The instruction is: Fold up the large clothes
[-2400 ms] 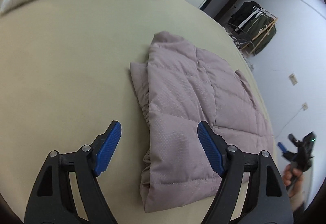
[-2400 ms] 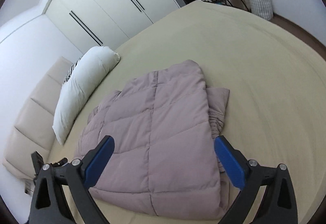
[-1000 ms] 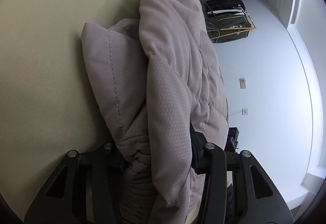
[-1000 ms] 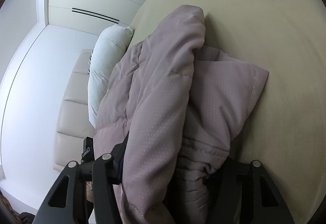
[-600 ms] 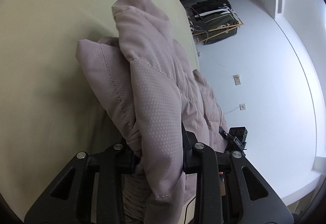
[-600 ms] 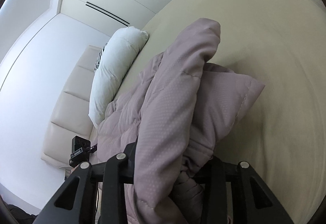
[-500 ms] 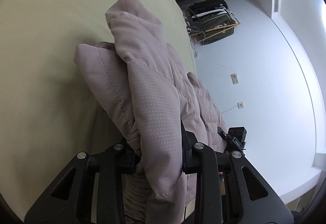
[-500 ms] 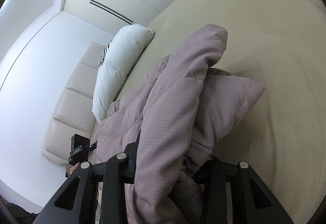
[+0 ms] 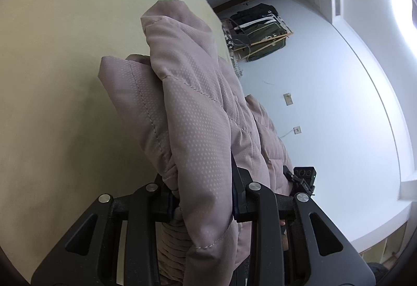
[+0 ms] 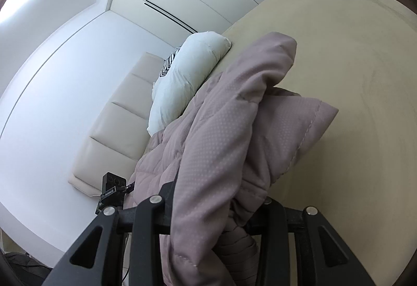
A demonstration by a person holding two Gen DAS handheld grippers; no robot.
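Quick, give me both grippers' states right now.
Left gripper: jaws have just been closing, shut on the puffy jacket.
Right gripper: jaws have just been closing, shut on the same jacket.

The quilted jacket (image 9: 192,114) is a dusty mauve-pink puffer with stitched panels and a fine dotted weave. It is bunched into thick folds, its layers doubled over one another, with a ribbed cuff showing low in the bundle. One end is raised above the beige bed (image 9: 52,77) and sags between two held points, while the far folds (image 10: 260,82) hang toward the sheet.
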